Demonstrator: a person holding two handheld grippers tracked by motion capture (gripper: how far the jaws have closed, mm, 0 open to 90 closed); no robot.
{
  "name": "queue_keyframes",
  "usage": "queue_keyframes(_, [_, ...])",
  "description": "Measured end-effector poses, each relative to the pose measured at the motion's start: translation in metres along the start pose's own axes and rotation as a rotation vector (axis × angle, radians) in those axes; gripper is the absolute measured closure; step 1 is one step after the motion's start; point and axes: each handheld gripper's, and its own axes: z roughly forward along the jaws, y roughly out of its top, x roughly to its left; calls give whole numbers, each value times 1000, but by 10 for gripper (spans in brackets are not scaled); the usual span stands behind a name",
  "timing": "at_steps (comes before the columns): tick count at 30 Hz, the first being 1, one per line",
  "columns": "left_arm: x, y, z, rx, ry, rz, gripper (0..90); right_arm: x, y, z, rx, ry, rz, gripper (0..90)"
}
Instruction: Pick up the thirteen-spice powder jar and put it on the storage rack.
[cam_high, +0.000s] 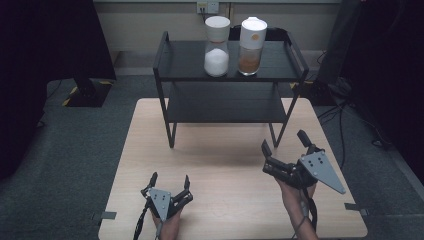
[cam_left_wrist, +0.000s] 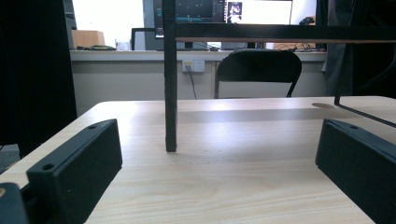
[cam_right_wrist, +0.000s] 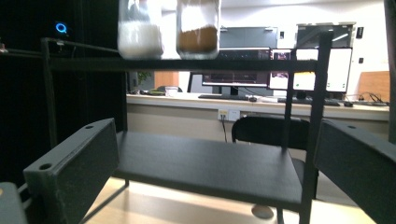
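Jars, one of white powder and one of brown powder, stood upright side by side on the rack's top shelf, at twelve o'clock from us. Our right tool, jaws spread and empty, was raised and nearer them, the brown jar at its eleven o'clock. Our left tool rested spread on the tabletop.

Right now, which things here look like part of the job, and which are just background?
Part of the job:
- jar of white powder, top shelf
- jar of brown powder beside it
- black shelf rack holding both
- left gripper and right gripper, both open, holding nothing

Just background:
- wooden table
- black chair behind the table
- monitors on the far desk
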Motion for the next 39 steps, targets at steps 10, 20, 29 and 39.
queue_keyframes(10, [-1, 0, 0, 0, 3, 0, 0, 1, -54, -19, 30, -50, -8, 0])
queue_keyframes(20, [-2, 0, 0, 1, 12, 0, 0, 7, -100, -35, 82, -116, -36, 0])
queue_keyframes(29, [-3, 0, 0, 1, 18, 0, 0, 4, -118, -37, 134, -137, -25, 0])
queue_keyframes(39, [-5, 0, 0, 1, 28, 1, 0, 6, -136, -41, 138, -161, -29, 0])
